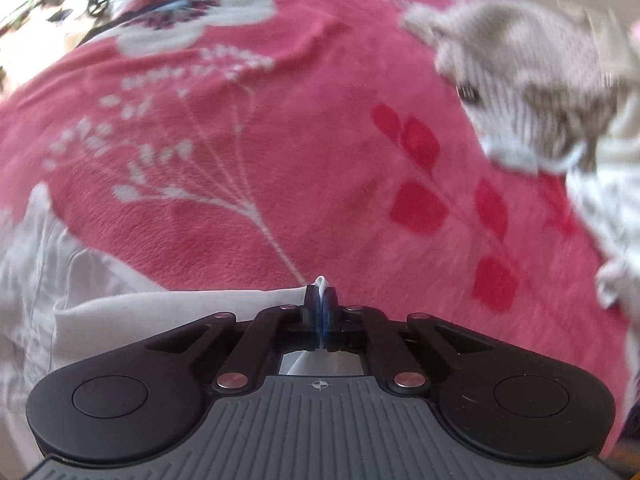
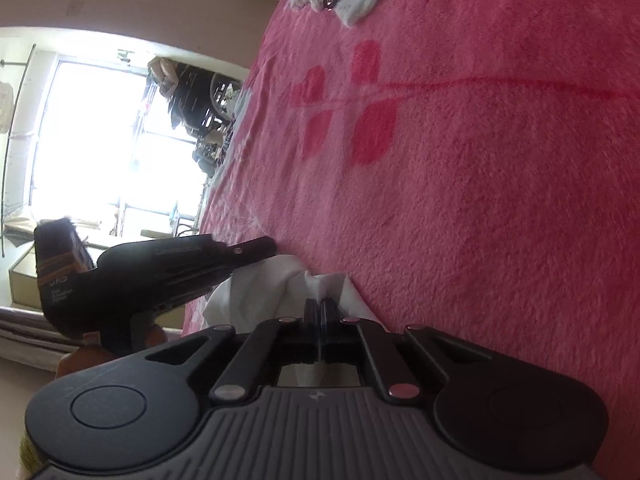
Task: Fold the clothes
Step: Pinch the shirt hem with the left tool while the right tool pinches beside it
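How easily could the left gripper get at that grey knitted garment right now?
Probably not yet: the left gripper is shut on the white cloth, though open pink blanket lies between it and the grey knitted garment.

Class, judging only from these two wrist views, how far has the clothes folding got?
Done: nothing visibly folded. In hand: left hand-held gripper and right hand-held gripper are each shut on the white garment. Left: folding it, then the knitted garment lying loose on the pink blanket.

knitted garment (image 1: 532, 92) motion-blurred, white cloth (image 1: 48, 280) cut off at left edge
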`<state>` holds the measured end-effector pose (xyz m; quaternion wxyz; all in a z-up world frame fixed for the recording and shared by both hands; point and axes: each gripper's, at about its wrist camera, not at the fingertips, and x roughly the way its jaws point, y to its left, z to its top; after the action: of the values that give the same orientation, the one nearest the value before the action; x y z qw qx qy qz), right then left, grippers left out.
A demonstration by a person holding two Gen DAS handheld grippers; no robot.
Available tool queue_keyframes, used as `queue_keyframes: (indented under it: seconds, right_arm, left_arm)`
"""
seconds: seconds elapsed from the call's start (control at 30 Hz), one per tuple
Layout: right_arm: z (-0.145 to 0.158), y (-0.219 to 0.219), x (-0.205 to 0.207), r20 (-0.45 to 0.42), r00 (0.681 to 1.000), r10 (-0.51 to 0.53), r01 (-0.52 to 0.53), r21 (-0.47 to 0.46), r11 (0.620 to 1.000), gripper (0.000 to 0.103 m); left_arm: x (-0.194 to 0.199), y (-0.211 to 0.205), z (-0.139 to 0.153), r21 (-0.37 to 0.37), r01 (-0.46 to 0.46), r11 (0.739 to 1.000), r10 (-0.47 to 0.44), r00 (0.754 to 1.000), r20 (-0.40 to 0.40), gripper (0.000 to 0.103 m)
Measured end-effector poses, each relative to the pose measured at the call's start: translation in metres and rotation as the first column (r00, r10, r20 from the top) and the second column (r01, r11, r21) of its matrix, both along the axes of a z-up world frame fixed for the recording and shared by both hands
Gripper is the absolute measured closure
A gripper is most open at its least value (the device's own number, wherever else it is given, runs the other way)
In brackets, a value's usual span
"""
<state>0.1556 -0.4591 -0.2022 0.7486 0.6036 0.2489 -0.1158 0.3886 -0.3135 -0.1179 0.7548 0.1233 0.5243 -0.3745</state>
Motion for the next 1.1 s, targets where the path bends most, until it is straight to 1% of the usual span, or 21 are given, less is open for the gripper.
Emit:
queue_keyframes:
  seconds: [0.07,0.17,0.3,0.5,0.6,0.73,0.8,0.83,0.97,1.0,1.07,1.1]
  right_arm:
    - [-0.001,0.003,-0.003,-0.005,1.000,-0.017,0.017,0.000,1.000,0.101]
    - [0.001,0.007,-0.008,-0.011,0.999,-0.042,0.042,-0.002,0.999,0.102]
    - [0.001,0.011,-0.022,-0.010,0.996,-0.086,0.086,0.007,0.996,0.102]
    - [-0.001,0.006,-0.034,-0.001,0.989,-0.146,0.146,0.026,0.989,0.102]
    - [-0.003,0.006,-0.041,-0.008,0.986,-0.166,0.166,0.024,0.986,0.103]
    - [-0.002,0.007,-0.055,-0.026,0.979,-0.200,0.201,0.011,0.980,0.102]
    - [-0.002,0.005,-0.063,-0.031,0.976,-0.216,0.216,0.006,0.976,0.102]
    - [-0.002,0.004,-0.063,-0.031,0.975,-0.221,0.221,0.004,0.975,0.102]
    - [0.011,-0.002,-0.056,0.020,0.981,-0.193,0.194,-0.047,0.980,0.102]
    - [0.011,-0.006,-0.050,0.033,0.983,-0.180,0.181,-0.027,0.983,0.099]
    - [0.011,-0.014,-0.038,0.043,0.990,-0.137,0.137,-0.004,0.991,0.097]
    - [0.008,-0.017,-0.033,0.039,0.991,-0.127,0.126,0.027,0.992,0.091]
  left_arm:
    - [0.004,0.012,0.003,-0.060,-0.058,0.996,0.058,0.998,-0.015,0.103]
    - [0.008,0.026,0.005,-0.129,-0.124,0.984,0.121,0.992,-0.031,0.103]
    - [0.008,0.037,0.002,-0.202,-0.165,0.965,0.156,0.986,-0.060,0.103]
    - [0.009,0.041,-0.010,-0.225,-0.209,0.952,0.188,0.976,-0.109,0.103]
    - [0.011,0.042,-0.013,-0.243,-0.240,0.940,0.217,0.969,-0.118,0.103]
    - [0.014,0.044,-0.017,-0.256,-0.261,0.931,0.242,0.965,-0.104,0.103]
    - [0.015,0.046,-0.018,-0.274,-0.266,0.924,0.241,0.963,-0.119,0.103]
    - [0.015,0.046,-0.019,-0.278,-0.257,0.926,0.230,0.965,-0.125,0.103]
    - [0.016,0.049,-0.020,-0.298,-0.247,0.922,0.212,0.967,-0.145,0.103]
    - [0.016,0.051,-0.021,-0.304,-0.245,0.921,0.208,0.967,-0.150,0.103]
    - [0.017,0.053,-0.021,-0.315,-0.250,0.916,0.207,0.964,-0.165,0.103]
    - [0.018,0.054,-0.022,-0.319,-0.252,0.914,0.205,0.963,-0.173,0.103]
